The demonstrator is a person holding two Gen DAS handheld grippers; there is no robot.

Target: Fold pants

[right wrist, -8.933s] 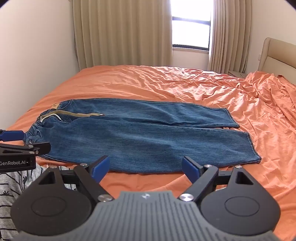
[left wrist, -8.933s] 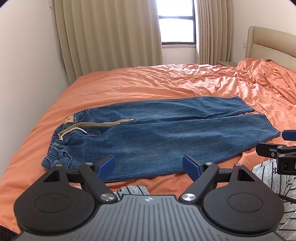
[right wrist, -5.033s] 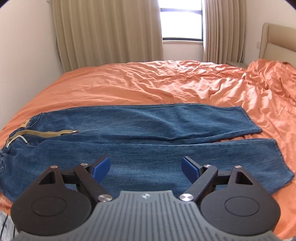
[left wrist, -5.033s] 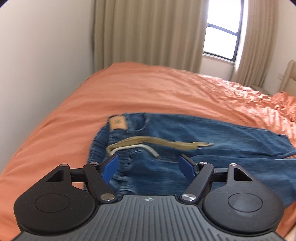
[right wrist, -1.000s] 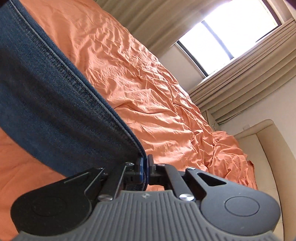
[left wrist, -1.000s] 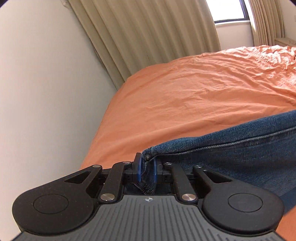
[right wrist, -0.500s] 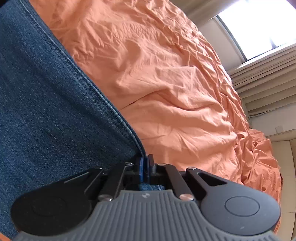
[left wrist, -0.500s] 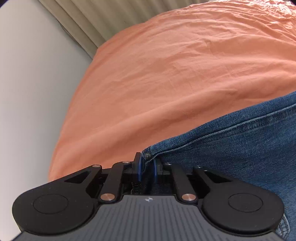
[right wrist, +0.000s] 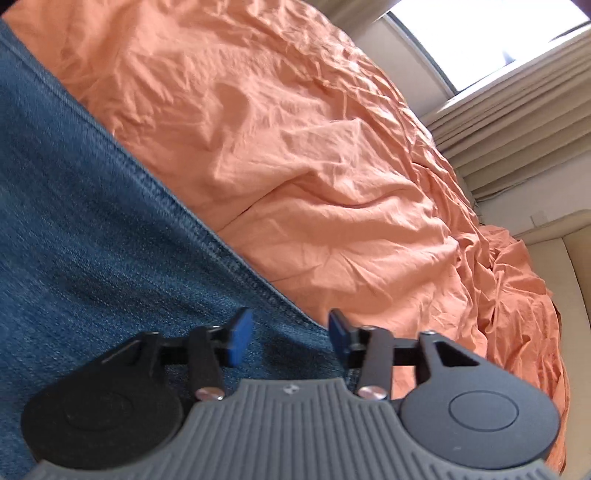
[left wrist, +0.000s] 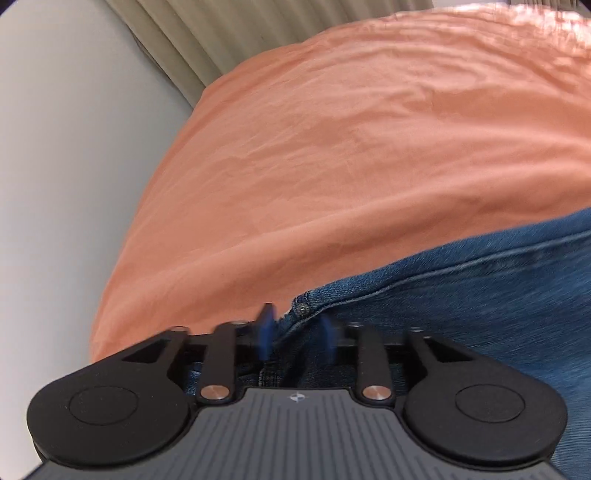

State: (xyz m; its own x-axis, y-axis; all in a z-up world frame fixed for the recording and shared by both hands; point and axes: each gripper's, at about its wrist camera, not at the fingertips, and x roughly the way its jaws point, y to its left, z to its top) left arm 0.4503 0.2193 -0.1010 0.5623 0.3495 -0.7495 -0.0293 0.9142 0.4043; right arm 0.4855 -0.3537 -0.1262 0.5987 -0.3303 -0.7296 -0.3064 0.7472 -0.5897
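Observation:
The blue denim pants (left wrist: 480, 295) lie on the orange bed sheet (left wrist: 369, 147). In the left wrist view a riveted corner of the pants (left wrist: 303, 309) sits between the blue pads of my left gripper (left wrist: 297, 332), whose jaws stand apart. In the right wrist view the pants (right wrist: 92, 240) fill the lower left, their stitched edge running diagonally. My right gripper (right wrist: 286, 338) is open over that edge, its pads clear of the cloth.
The bed's left edge meets a pale wall (left wrist: 55, 166) with beige curtains (left wrist: 221, 33) behind. In the right wrist view a window (right wrist: 498, 29), curtains and a beige headboard (right wrist: 565, 277) stand beyond the wrinkled sheet (right wrist: 332, 166).
Both grippers were shut on the pants' edge half a second ago and have now opened, letting the denim rest on the bed.

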